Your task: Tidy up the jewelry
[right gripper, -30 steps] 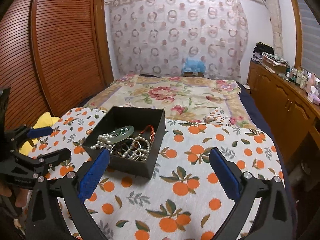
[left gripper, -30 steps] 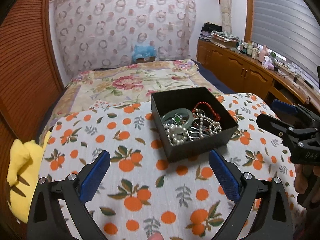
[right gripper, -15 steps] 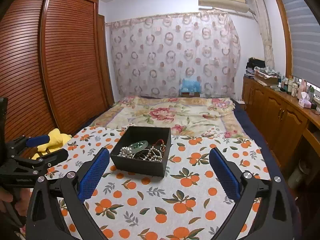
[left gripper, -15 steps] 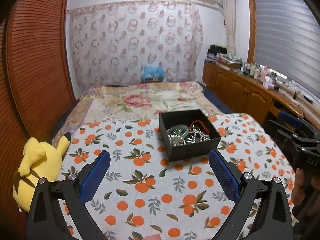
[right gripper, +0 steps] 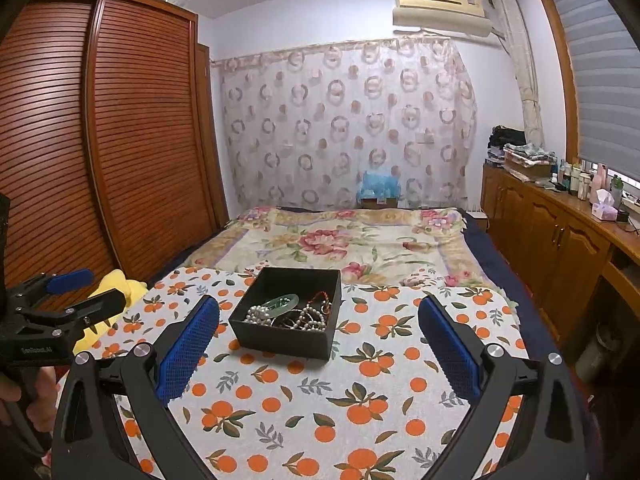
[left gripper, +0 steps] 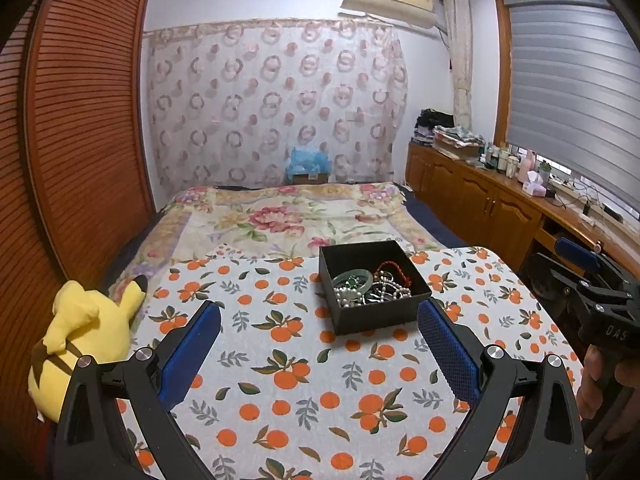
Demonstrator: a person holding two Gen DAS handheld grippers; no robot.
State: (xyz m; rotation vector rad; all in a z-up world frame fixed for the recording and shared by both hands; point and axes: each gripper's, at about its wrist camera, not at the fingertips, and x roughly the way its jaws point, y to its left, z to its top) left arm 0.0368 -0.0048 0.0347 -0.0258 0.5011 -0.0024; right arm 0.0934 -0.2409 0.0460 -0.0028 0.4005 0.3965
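Our left gripper (left gripper: 320,332) and right gripper (right gripper: 320,328) hover spread wide, empty, near the black jewelry box (right gripper: 289,318).

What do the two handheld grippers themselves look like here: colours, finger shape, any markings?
Both the left gripper and right gripper have matte black angular frames with silver bolts and two fingers faced with blue textured pads. The bodies carry white lettering, too blurred to read reliably. No cables or sleeves are visible.
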